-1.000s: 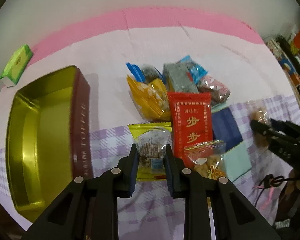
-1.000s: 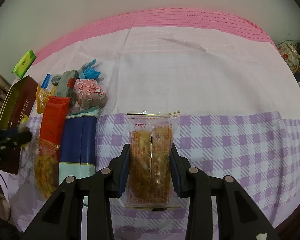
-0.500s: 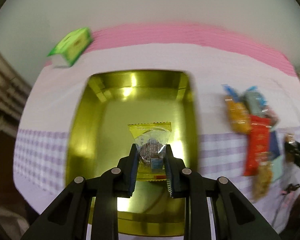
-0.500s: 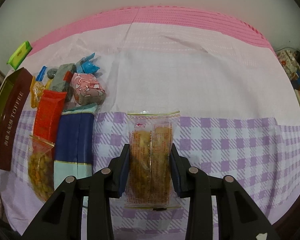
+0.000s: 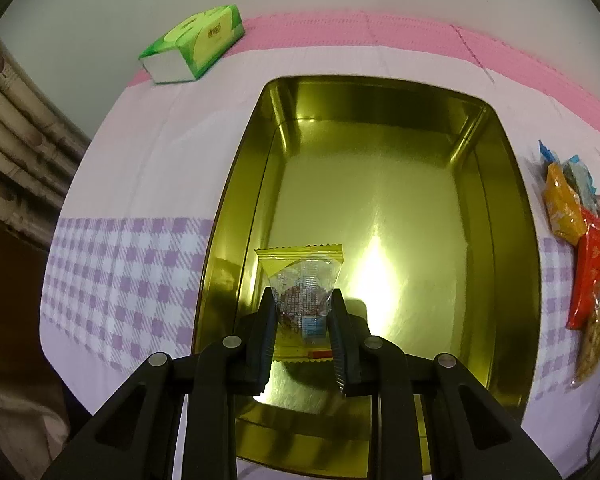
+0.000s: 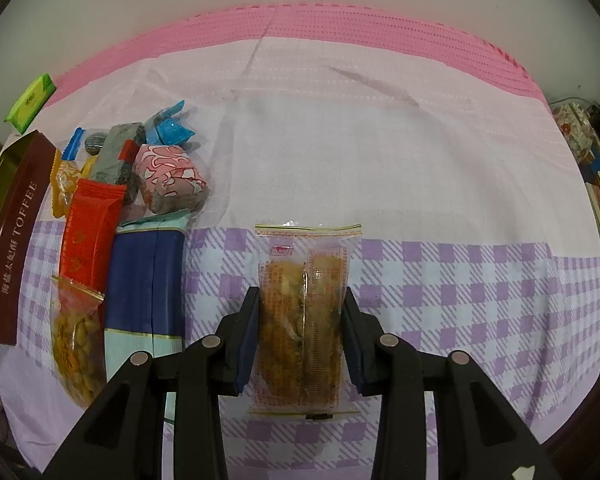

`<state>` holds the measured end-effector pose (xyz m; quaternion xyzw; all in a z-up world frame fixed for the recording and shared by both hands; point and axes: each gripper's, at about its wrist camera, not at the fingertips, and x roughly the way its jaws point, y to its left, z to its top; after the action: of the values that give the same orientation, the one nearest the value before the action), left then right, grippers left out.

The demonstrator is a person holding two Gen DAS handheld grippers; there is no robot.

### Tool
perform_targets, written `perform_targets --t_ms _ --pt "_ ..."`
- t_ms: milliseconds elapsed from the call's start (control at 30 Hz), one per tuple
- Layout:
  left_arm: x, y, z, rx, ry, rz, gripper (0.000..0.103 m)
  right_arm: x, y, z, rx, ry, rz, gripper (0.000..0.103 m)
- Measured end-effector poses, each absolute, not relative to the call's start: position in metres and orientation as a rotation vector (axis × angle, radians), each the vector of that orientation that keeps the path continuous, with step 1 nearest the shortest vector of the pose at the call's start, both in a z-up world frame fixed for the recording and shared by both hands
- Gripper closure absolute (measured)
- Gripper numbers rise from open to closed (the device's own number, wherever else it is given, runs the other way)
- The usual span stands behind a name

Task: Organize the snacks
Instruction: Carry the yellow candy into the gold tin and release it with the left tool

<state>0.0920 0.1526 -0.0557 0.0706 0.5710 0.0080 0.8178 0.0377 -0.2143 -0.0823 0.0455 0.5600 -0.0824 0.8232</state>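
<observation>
My left gripper (image 5: 302, 312) is shut on a yellow-edged clear snack packet (image 5: 302, 280) and holds it over the near left part of the open gold tin (image 5: 516, 264). My right gripper (image 6: 302, 320) is shut on a clear packet of golden crisp cake (image 6: 304, 312) above the purple checked cloth. A pile of snacks lies at the left of the right wrist view: a red packet (image 6: 90, 232), a navy packet (image 6: 144, 280), a pink wrapped block (image 6: 172, 184) and a bag of nuts (image 6: 76, 344). The tin's brown TOFFEE side (image 6: 14, 256) stands left of them.
A green tissue box (image 5: 196, 42) lies on the cloth behind the tin, near the wall. A curtain (image 5: 16, 152) hangs at the left. The snack pile also shows at the right edge of the left wrist view (image 5: 580, 240). Boxes (image 6: 596, 184) stand off the table's right end.
My left gripper has carried the yellow-edged packet leftwards from the snack pile to above the tin and moved closer to the tin's floor. My right gripper has stayed almost still with its packet.
</observation>
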Motion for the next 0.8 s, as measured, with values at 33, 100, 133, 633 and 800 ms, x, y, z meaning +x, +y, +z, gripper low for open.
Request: perform_targets --t_ms 33,100,133,633,800 --pt "0.091 0.154 -0.057 0.15 1.218 0.018 0.078 0.039 -0.215 -0.083 0.098 1.192 -0.175 0.068" --pt "0.089 0.155 -0.059 0.145 1.221 0.022 0.078 0.039 -0.214 -0.083 0.099 1.194 -0.175 0.068" --pt "0.088 0.156 -0.06 0.144 1.223 0.024 0.078 0.038 -0.215 -0.084 0.101 1.193 -0.175 0.068" --pt "0.082 0.151 -0.068 0.152 1.245 0.043 0.077 0.039 -0.215 -0.083 0.1 1.193 -0.177 0.067" --pt "0.083 0.153 -0.068 0.145 1.253 0.05 0.077 0.039 -0.217 -0.084 0.1 1.188 -0.174 0.068"
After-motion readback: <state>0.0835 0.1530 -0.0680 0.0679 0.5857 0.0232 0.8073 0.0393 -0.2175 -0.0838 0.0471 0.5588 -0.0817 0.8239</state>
